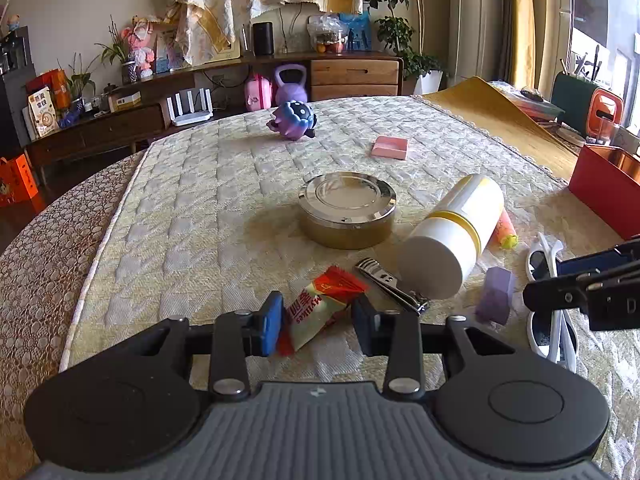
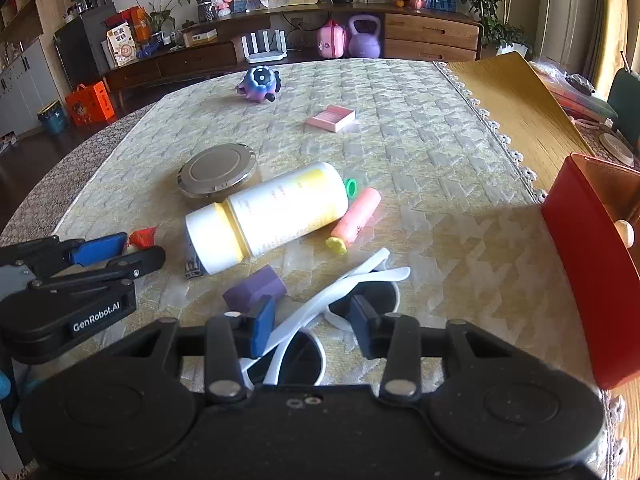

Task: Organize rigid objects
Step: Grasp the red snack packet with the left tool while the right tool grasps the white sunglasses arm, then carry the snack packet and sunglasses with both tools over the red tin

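I'm seeing the bottle (image 2: pixel 272 216) lying on the counter (image 2: pixel 420 152), tin (image 2: pixel 218 170) behind it, sunglasses (image 2: pixel 352 292) in front.

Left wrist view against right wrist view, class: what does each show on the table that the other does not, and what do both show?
Only the left wrist view shows the whole snack packet and the nail clipper's full length.

Only the right wrist view shows the green ring behind the bottle and a wooden knob inside the red box.

Both show the bottle, round tin, purple block, white sunglasses, pink box and purple toy.
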### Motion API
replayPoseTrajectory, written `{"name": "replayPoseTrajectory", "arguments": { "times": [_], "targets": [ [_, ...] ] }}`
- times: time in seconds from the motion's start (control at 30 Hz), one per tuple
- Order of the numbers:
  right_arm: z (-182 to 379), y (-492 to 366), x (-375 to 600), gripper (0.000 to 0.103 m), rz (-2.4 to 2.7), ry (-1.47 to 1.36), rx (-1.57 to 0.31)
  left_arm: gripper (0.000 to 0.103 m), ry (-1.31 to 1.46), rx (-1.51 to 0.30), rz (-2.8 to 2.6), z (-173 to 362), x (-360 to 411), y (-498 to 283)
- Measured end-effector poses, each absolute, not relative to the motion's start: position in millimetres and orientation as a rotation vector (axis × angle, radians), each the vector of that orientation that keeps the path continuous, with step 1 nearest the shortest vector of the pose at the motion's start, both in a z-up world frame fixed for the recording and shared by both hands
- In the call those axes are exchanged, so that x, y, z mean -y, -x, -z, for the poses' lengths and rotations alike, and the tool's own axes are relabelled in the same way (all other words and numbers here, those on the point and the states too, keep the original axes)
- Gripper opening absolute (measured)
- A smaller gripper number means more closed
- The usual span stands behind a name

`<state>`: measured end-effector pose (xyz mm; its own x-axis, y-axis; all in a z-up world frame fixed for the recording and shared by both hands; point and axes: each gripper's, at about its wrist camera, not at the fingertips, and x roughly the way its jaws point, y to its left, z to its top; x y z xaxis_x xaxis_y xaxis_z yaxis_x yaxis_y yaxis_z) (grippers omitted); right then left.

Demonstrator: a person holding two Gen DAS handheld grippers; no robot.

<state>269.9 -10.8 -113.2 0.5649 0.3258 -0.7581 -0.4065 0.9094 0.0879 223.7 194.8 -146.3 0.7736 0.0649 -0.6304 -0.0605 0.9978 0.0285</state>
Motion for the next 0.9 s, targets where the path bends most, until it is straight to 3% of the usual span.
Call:
{"name": "replayPoseTrajectory", "arguments": {
  "times": [0.17,0.27,0.9],
  "targets": [
    [111,-266,14,0.012,-0.444,0.108,-0.870,0.031,-0.007,-0.689,-0.078,145,-190,-220],
    [111,-262,16,0.006,-0.445,0.119,-0.861,0.030,0.007,-0.693,-0.071,144,-188,-217],
    [72,-236,71,0.006,-0.449,0.046,-0.757,0.028,0.034,-0.702,-0.079,106,-157,-188]
  ]
}}
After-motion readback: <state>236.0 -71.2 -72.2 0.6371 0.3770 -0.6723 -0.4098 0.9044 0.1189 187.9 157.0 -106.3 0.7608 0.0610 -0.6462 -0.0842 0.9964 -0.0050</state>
